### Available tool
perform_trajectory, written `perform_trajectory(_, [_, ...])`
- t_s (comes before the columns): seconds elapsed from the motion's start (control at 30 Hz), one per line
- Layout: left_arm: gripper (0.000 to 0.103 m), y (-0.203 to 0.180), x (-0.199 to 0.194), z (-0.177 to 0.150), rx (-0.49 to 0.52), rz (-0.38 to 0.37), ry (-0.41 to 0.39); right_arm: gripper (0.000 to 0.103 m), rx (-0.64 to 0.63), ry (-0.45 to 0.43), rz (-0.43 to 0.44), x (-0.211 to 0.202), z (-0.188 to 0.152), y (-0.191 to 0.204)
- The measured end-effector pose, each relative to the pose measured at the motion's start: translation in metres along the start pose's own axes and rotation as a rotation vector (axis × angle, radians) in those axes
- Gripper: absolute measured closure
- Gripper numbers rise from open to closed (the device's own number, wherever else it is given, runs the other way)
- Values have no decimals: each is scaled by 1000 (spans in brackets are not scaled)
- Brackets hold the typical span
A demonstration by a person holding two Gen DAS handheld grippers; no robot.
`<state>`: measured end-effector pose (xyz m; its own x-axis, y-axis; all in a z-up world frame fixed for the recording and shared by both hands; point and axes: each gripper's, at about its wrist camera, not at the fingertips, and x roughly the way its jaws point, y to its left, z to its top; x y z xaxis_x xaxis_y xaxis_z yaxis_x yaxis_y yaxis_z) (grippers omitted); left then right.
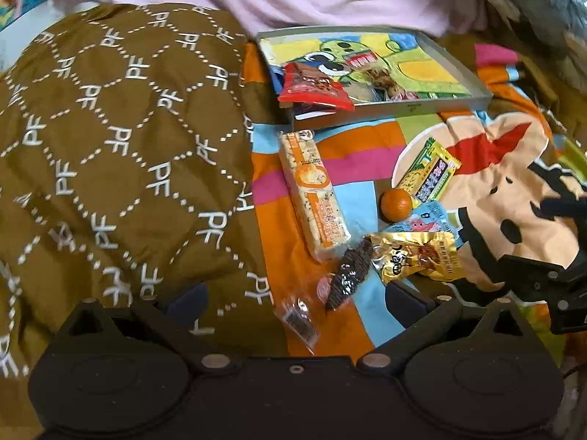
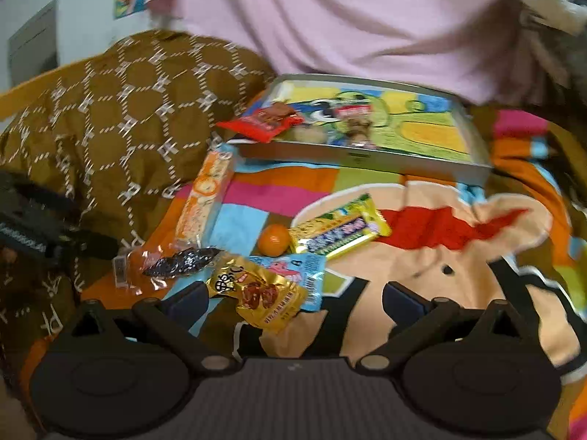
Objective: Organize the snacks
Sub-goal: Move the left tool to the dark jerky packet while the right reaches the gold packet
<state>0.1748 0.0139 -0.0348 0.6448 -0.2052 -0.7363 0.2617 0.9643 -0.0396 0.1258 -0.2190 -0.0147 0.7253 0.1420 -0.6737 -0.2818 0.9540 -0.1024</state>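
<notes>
Two tools, each with fingers spread wide and holding nothing: left tool (image 1: 293, 299) low over the edge of a brown quilted cover (image 1: 121, 154), right tool (image 2: 293, 299) low over a multicoloured cartoon bedsheet (image 2: 440, 267).

Shallow grey tray (image 1: 400, 104) with a cartoon-printed floor, at the far side of the bedsheet; red snack packet (image 1: 315, 88) lying across its near left corner, overhanging the rim. A small picture-printed item further in, blurred, not identifiable.

On the bedsheet in front of the tray, from left to right in the left wrist view: long orange-and-white cracker pack (image 1: 313, 192), lying lengthwise toward the tray; clear wrapper with a dark snack (image 1: 346, 278), near the left tool's fingers; small orange fruit (image 1: 396, 202), just beside the yellow-green candy packet (image 1: 427, 176); light blue sachet (image 1: 429, 220), partly under the gold foil packet (image 1: 418, 256).

In the right wrist view, gold foil packet (image 2: 256, 293) just ahead of the right tool's left finger (image 2: 187, 299), overlapping the light blue sachet (image 2: 308, 275); orange fruit (image 2: 273, 244) touching the yellow-green candy packet (image 2: 341, 227); cracker pack (image 2: 205, 198) against the quilted cover (image 2: 128, 110).

Pink cloth (image 2: 348, 22) behind the tray.
</notes>
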Motion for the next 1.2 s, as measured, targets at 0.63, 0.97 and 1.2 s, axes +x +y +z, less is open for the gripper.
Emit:
perform_trajectory(0.63, [1, -11, 60, 16, 159, -158, 71, 0, -327, 45, 305, 76, 2, 4])
perform_trajectory(0.97, [9, -20, 76, 8, 319, -133, 97, 1, -168, 153, 359, 104, 3, -14])
perform_trajectory(1.2, [19, -28, 67, 4, 406, -126, 84, 11, -190, 231, 419, 95, 2, -10])
